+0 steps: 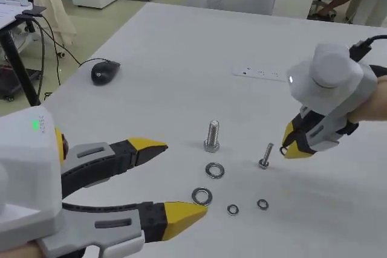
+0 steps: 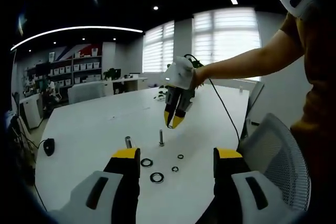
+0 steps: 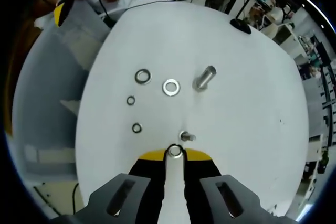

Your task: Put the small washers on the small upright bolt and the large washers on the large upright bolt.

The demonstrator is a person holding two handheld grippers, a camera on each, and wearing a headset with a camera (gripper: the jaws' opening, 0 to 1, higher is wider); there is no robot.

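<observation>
1. My right tool [image 3: 175,157] was clenched on one small washer, the held washer [image 3: 175,151], pinched flat between the yellow tips.
2. In the head view the right tool [image 1: 289,147] hung tips-down over the surface [image 1: 181,58], with the held washer [image 1: 283,150] just beside the top of the small bolt [image 1: 266,156]. I couldn't tell whether they touched.
3. The small bolt stood head down, threads up, leaning slightly. The large bolt [image 1: 211,136] stood upright to its left, near it but apart.
4. Two large washers lay flat on my side of the large bolt. One [image 1: 214,170] was just beside its head and the other [image 1: 202,196] was nearer me.
5. Two small washers [image 1: 233,209] [image 1: 262,204] lay flat on my side of the small bolt, side by side and apart.
6. My left tool [image 1: 171,178] was released, jaws wide apart, low at the near left with its tips aimed at the washers. The nearer large washer sat just off the lower tip.
7. The left gripper view showed the same layout between my spread jaws, with the right tool [image 2: 175,118] above the small bolt [image 2: 161,137].
8. A mouse [image 1: 104,72] sat at the far left and a power strip [image 1: 260,73] lay beyond the bolts.
</observation>
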